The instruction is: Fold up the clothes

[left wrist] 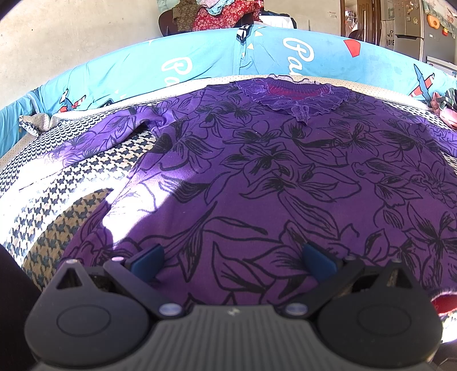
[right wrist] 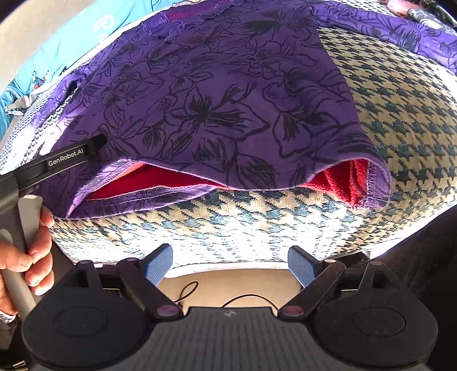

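Note:
A purple top [left wrist: 285, 171] with black flower outlines lies flat on a houndstooth cover [left wrist: 85, 177], its lace collar [left wrist: 294, 97] at the far side. Above its near part hangs my left gripper [left wrist: 232, 259], open, with nothing pinched between the blue pads. In the right wrist view the hem [right wrist: 228, 182] gapes and shows red lining [right wrist: 342, 177]. My right gripper [right wrist: 230, 266] stands open short of the hem, over the cover's [right wrist: 257, 228] front edge, with nothing between its fingers. A hand [right wrist: 34, 256] holds the left tool's black housing [right wrist: 65, 157] at the hem's left corner.
A rolled blue printed quilt [left wrist: 200, 57] runs along the far side. Behind it stand a chair piled with clothes [left wrist: 222, 14] and a fridge [left wrist: 408, 25]. More clothes [left wrist: 445, 105] lie at the far right. Bare floor with a thin cable [right wrist: 245, 296] lies below the front edge.

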`<state>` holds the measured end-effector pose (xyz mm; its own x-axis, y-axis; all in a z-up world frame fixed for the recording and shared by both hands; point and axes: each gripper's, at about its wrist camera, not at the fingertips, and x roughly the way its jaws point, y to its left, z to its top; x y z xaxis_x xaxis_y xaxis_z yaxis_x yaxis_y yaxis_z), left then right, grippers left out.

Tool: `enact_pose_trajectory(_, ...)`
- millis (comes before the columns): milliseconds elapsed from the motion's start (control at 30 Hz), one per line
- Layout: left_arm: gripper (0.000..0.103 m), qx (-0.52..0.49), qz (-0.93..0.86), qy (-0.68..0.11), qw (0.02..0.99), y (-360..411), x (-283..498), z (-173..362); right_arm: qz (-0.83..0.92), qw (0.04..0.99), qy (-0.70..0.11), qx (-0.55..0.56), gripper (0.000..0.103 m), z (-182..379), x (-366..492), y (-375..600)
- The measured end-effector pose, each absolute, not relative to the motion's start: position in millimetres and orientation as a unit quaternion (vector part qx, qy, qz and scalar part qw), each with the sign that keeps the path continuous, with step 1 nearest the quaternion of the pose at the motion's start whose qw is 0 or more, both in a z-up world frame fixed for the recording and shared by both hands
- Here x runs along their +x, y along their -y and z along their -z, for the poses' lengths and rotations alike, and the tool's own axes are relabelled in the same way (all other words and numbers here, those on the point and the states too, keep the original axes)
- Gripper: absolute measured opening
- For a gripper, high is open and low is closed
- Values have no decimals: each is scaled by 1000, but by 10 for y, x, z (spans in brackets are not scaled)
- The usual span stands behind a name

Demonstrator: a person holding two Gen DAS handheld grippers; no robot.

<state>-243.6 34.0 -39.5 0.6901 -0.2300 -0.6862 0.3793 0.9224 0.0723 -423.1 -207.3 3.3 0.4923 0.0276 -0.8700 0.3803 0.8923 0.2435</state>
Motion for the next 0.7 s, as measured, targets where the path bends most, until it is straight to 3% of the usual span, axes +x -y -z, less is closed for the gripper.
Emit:
enact_pose_trajectory(467, 103, 96, 174, -372, 907, -224, -2265, 81, 64, 952, -265, 141, 87, -588, -4501, 1854)
enact_pose_trajectory(600, 103, 96, 160, -382, 905, -91, -2116, 15, 91, 953, -274, 93, 86, -623, -4300, 1815)
enact_pose_trajectory(700, 103, 83, 159, -395, 901, -39, -1991, -5, 119, 944, -291, 98, 78, -621, -4120, 1874)
